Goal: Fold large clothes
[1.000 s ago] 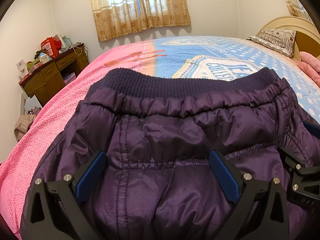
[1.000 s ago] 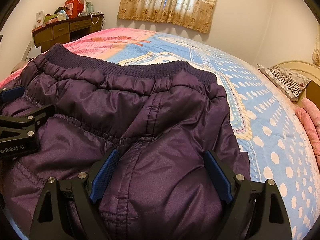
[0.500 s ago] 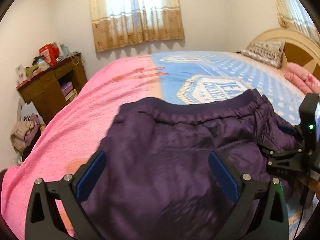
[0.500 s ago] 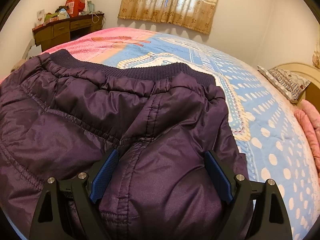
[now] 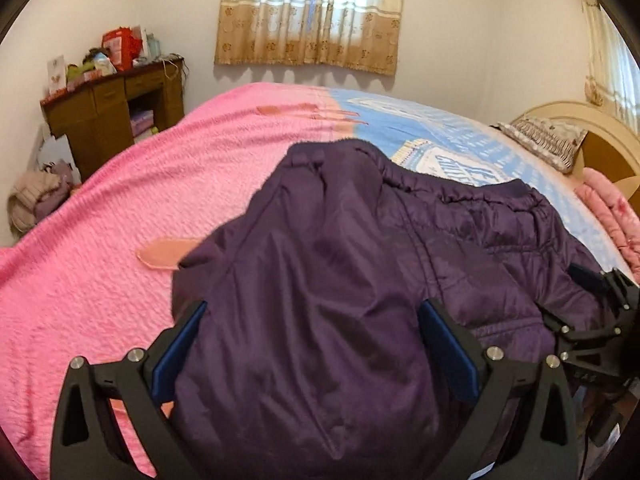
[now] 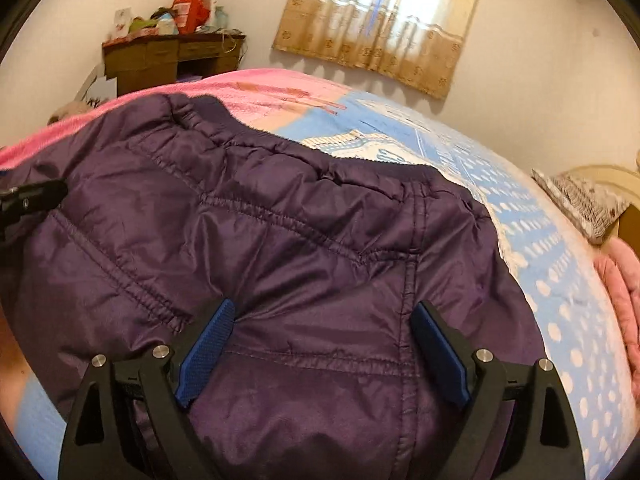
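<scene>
Now the jacket (image 5: pixel 360 280) lies bunched nearer the bed's (image 5: pixel 100 260) near edge, its left side drawn inward since a second ago, left gripper (image 5: pixel 312 344) and right gripper (image 6: pixel 320 344) both spread wide over it, grasping nothing: fold under way.

The purple jacket (image 6: pixel 304 240) is smooth, faintly glossy quilted cloth with a matt ribbed knit hem. The bedspread (image 5: pixel 120 240) looks like rough, crinkled cloth. The desk (image 5: pixel 108 120) is dark wood.

A home bedroom; a wide bed (image 5: pixel 120 208) under a pink and blue cover fills it; a curtained window (image 5: pixel 312 12), a cluttered wooden dresser (image 5: pixel 108 120) and a pillow (image 5: pixel 544 140) by the headboard (image 5: pixel 600 128).
</scene>
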Demonstrator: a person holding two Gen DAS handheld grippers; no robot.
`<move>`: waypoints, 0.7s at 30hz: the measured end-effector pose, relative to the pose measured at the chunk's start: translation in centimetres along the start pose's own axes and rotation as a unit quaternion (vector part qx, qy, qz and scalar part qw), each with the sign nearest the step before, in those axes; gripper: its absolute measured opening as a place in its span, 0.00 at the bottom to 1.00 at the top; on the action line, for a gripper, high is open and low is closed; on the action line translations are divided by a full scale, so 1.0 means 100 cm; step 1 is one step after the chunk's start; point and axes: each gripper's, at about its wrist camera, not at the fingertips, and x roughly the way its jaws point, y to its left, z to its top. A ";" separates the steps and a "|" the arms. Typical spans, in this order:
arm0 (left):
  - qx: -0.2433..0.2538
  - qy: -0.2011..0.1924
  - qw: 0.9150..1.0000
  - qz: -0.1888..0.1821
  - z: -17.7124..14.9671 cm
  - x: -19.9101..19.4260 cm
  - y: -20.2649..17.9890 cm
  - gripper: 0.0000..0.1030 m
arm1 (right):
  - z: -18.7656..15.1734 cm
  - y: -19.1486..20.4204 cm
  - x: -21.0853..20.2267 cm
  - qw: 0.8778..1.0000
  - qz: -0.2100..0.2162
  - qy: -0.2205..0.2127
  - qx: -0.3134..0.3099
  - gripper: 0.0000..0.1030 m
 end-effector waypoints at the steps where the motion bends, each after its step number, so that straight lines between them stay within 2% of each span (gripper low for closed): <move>1: 0.001 -0.004 1.000 -0.003 -0.001 0.001 0.000 1.00 | 0.000 0.000 0.002 1.000 -0.001 0.001 -0.002 0.87; 6: 0.001 -0.011 1.000 -0.014 -0.004 -0.005 0.003 1.00 | -0.002 0.000 0.001 1.000 0.000 -0.008 0.000 0.87; 9: 0.007 -0.025 1.000 -0.005 0.002 -0.025 0.010 1.00 | -0.007 0.000 -0.003 1.000 0.001 -0.008 -0.001 0.87; 11: 0.001 -0.042 0.999 -0.001 0.011 -0.038 0.022 1.00 | -0.002 0.004 -0.005 1.000 0.002 -0.008 0.000 0.88; 14: -0.030 -0.037 0.999 -0.026 0.035 -0.042 0.053 1.00 | 0.007 0.001 -0.021 1.000 -0.012 -0.012 0.011 0.88; 17: -0.046 -0.012 0.998 -0.050 0.052 -0.029 0.078 1.00 | 0.009 0.013 -0.052 0.998 -0.009 -0.054 0.009 0.88; 19: -0.056 0.001 0.997 -0.050 0.061 -0.013 0.090 1.00 | 0.010 0.037 -0.071 0.996 -0.004 -0.086 -0.030 0.88; 21: -0.071 0.019 0.995 -0.071 0.065 0.005 0.097 1.00 | 0.010 0.059 -0.085 0.992 0.007 -0.115 -0.059 0.88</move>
